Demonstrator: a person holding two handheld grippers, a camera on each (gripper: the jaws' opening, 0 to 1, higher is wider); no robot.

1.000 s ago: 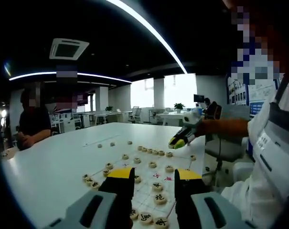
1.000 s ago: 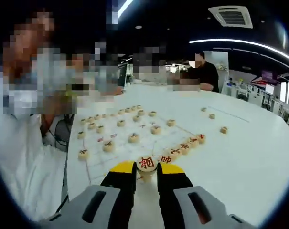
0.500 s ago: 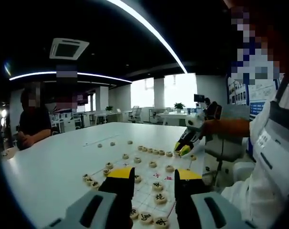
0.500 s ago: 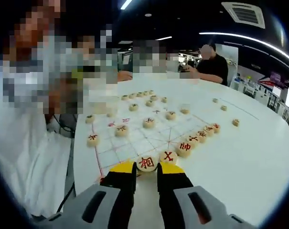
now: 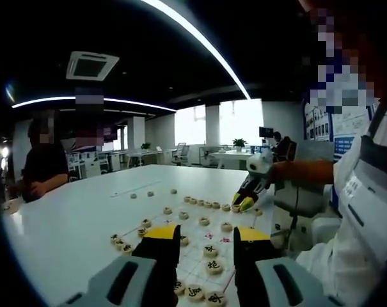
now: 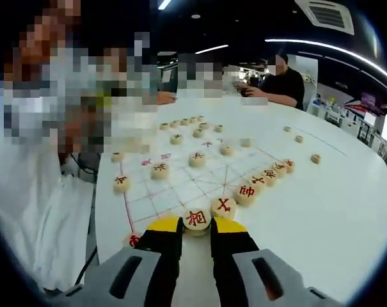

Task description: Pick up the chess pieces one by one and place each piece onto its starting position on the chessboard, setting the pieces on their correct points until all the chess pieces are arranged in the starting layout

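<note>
Lowered to the chessboard's (image 6: 180,192) near edge, the right gripper (image 6: 196,225) pinches one red-marked chess piece (image 6: 196,219) beside the row, while the left gripper (image 5: 206,235) hovers spread, holding nothing.

chess pieces (image 6: 246,192) on chessboard (image 6: 180,192) | chessboard on table (image 6: 334,204)

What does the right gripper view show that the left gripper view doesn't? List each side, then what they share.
Right gripper view: the right gripper clamped on a red-marked piece beside the red back row. Left gripper view: the left gripper open and empty, black-marked pieces beyond it. Shared: the chessboard, the white table, loose pieces off the board.
</note>
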